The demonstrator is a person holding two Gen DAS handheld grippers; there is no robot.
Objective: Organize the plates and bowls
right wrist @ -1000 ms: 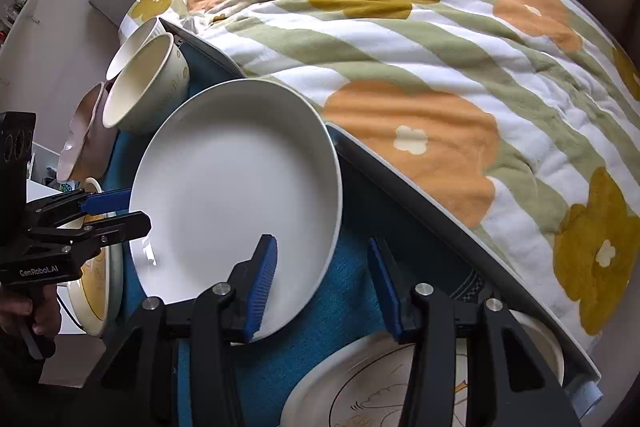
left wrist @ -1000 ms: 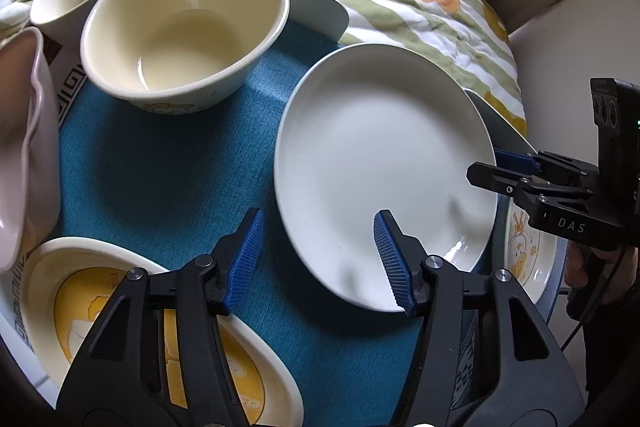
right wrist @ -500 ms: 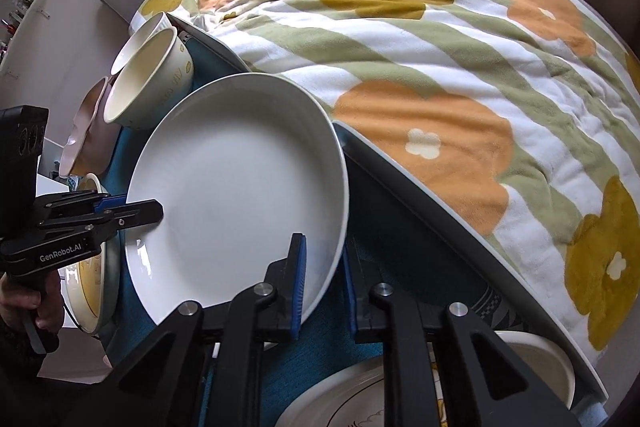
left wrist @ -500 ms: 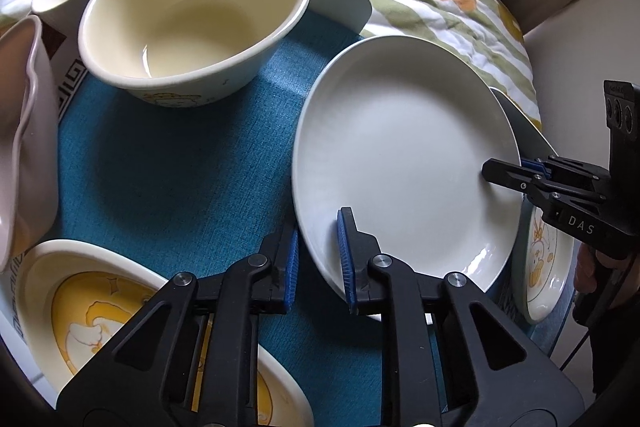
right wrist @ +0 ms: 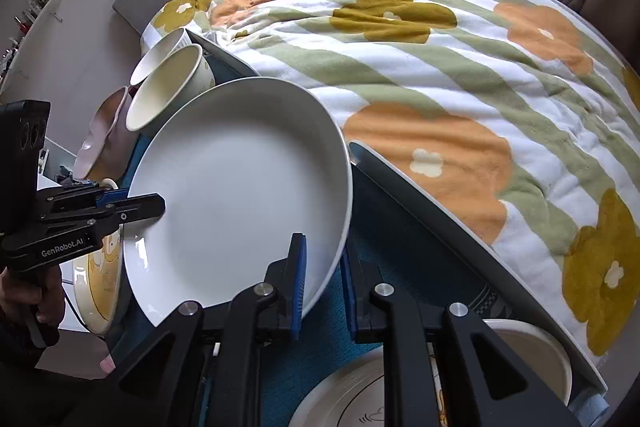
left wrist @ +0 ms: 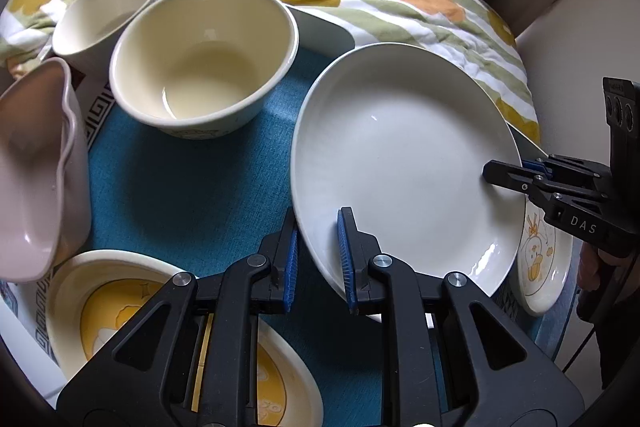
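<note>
Fingers of the left gripper (left wrist: 316,259) pinch the near rim of the large white plate (left wrist: 404,163), one blue pad under the rim and one on its inner face, and in the right wrist view the right gripper (right wrist: 323,283) clamps the opposite edge of the same plate in the same way, so both grippers hold it at once. The plate sits tilted above the teal mat (left wrist: 192,195) that covers the counter, its left-gripper side raised off the cloth. Nearest the left gripper, on the side of the plate away from the right gripper, lies a cream dish with a yellow cartoon print (left wrist: 120,311), partly hidden by the gripper body. Just beside the plate's edge at the right gripper, a small plate with a duck drawing (left wrist: 540,263) shows below that gripper. A pink wavy-edged bowl (left wrist: 36,183) stands at the mat's edge, well apart from the white plate. Farther back from the plate rests a deep cream bowl (left wrist: 204,55), upright, and just behind it, close enough that I cannot tell whether they touch, a white bowl (left wrist: 104,15). Beyond the counter's far edge lies a bed with a striped quilt (right wrist: 440,75) printed with orange and mustard flowers.
</note>
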